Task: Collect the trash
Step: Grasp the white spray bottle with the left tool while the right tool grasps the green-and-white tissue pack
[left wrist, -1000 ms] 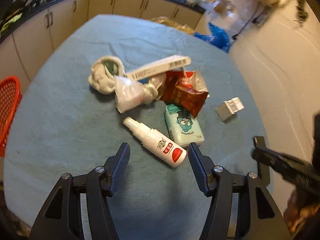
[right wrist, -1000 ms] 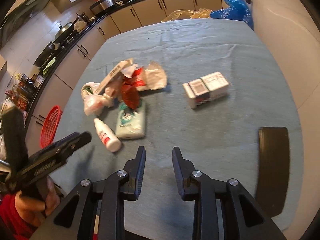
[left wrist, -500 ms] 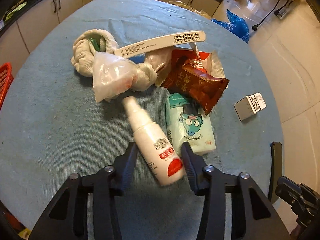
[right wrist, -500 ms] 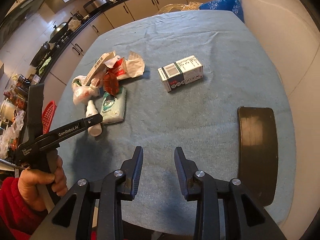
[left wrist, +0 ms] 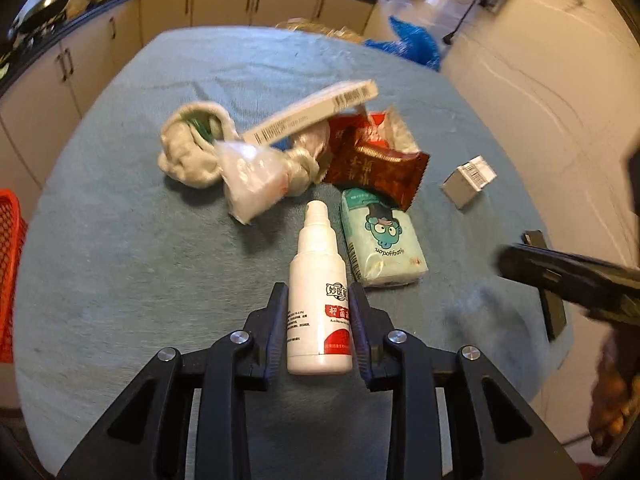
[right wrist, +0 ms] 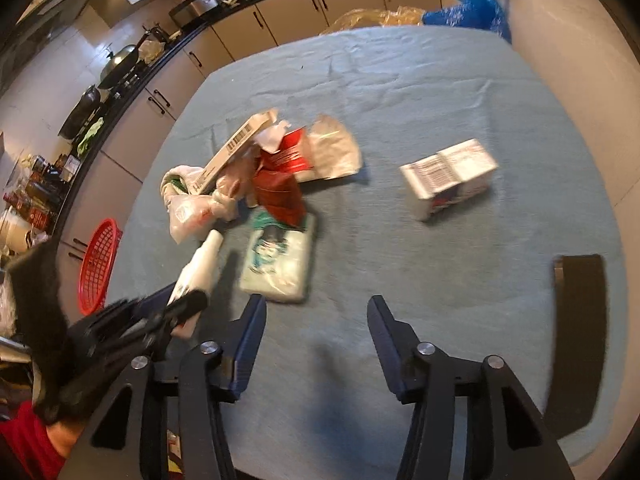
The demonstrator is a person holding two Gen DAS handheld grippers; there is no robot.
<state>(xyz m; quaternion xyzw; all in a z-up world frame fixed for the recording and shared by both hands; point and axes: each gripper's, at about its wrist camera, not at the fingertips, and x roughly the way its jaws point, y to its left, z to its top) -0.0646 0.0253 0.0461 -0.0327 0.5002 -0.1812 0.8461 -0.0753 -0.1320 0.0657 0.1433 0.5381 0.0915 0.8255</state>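
A white spray bottle (left wrist: 318, 264) with a red label lies lengthwise between my left gripper's fingers. The left gripper (left wrist: 317, 292) is closing, and its pads touch both sides of the bottle. The right wrist view shows that bottle (right wrist: 200, 264) in the left gripper (right wrist: 180, 304) at the lower left. Beyond it lie a mint tissue pack (left wrist: 380, 240), a brown snack wrapper (left wrist: 376, 172), a knotted plastic bag (left wrist: 248, 176) and a long white box (left wrist: 312, 114). My right gripper (right wrist: 316, 304) is opening over bare cloth with nothing between its fingers.
A small white carton (right wrist: 448, 178) lies apart to the right on the blue-green tablecloth (right wrist: 400, 92). A red basket (right wrist: 98, 264) stands beside the table's left edge. A dark chair back (right wrist: 576, 340) is at the right edge. Kitchen cabinets run behind.
My left gripper came down around the spray bottle and narrowed onto it; the bottle now points straight away. My right gripper's jaws have spread wider and it has shifted toward the pile.
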